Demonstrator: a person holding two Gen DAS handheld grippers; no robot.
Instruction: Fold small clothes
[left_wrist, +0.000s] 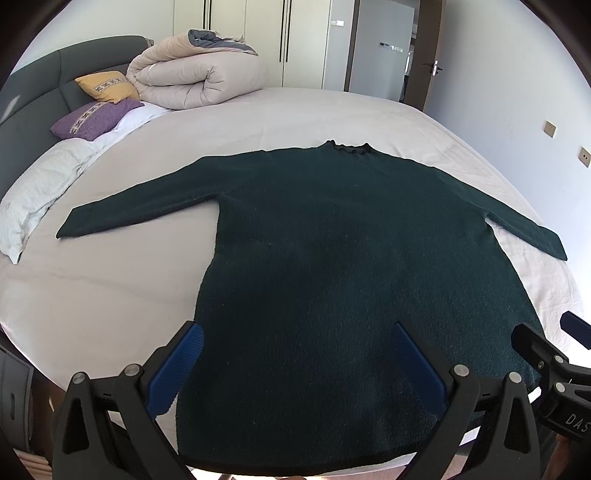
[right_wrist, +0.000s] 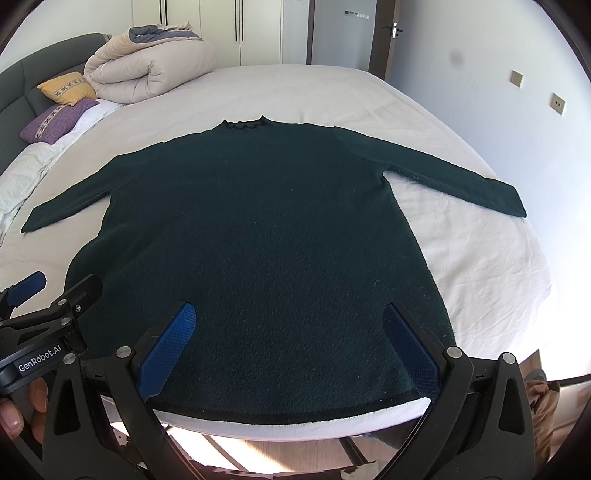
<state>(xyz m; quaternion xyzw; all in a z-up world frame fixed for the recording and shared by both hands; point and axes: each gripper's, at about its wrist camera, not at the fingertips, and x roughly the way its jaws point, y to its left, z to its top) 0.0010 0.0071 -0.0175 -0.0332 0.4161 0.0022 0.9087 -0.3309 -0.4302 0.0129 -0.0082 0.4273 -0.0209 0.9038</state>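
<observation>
Hovering wide open over the near hem, the left gripper (left_wrist: 295, 365) and right gripper (right_wrist: 288, 347) face a sweater (right_wrist: 258, 229) (collar farthest) flat on the bed (right_wrist: 480, 258).

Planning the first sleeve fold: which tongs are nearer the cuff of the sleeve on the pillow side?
Left. The left tongs hover over the sweater's hem corner on that cuff's side; the right tongs sit toward the hem's opposite end.
</observation>
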